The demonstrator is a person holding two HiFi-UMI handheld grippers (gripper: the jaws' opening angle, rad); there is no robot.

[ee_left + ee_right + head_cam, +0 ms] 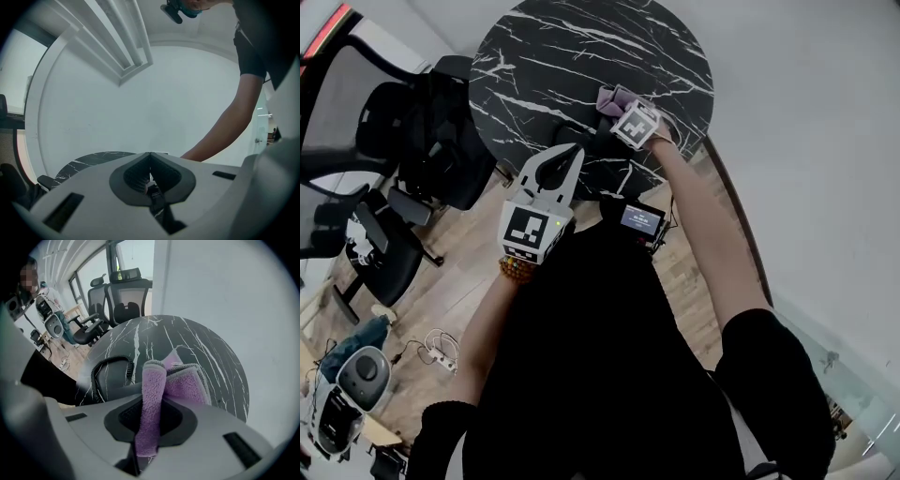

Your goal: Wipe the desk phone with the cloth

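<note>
The right gripper view shows what the head view leaves unclear. The right tool [152,401] has its jaws pressed onto a rolled fold of the purple cloth [187,385], and the rest of the cloth spreads out beyond the tips. Just left of it, a coiled cord [96,376] loops around the dark body of the desk phone [115,378], which sits on the round black marble counter [206,352] close to its near edge. In the head view the phone is hard to separate from the dark stone, though the cloth shows as a pale purple patch ahead of the right tool's marker cube.

The left gripper view shows the left tool [150,157] with its ribbed pads together and nothing between them. It is tilted up toward a white wall and a long ceiling light [124,42], with a sliver of the counter at lower left. From above, this tool hangs at the counter's near edge, left of the right tool.

A small lit screen [640,220] sits near the person's chest, its writing too small to read. Black office chairs [375,131] stand on the wood floor [450,291] off the counter's left edge.
</note>
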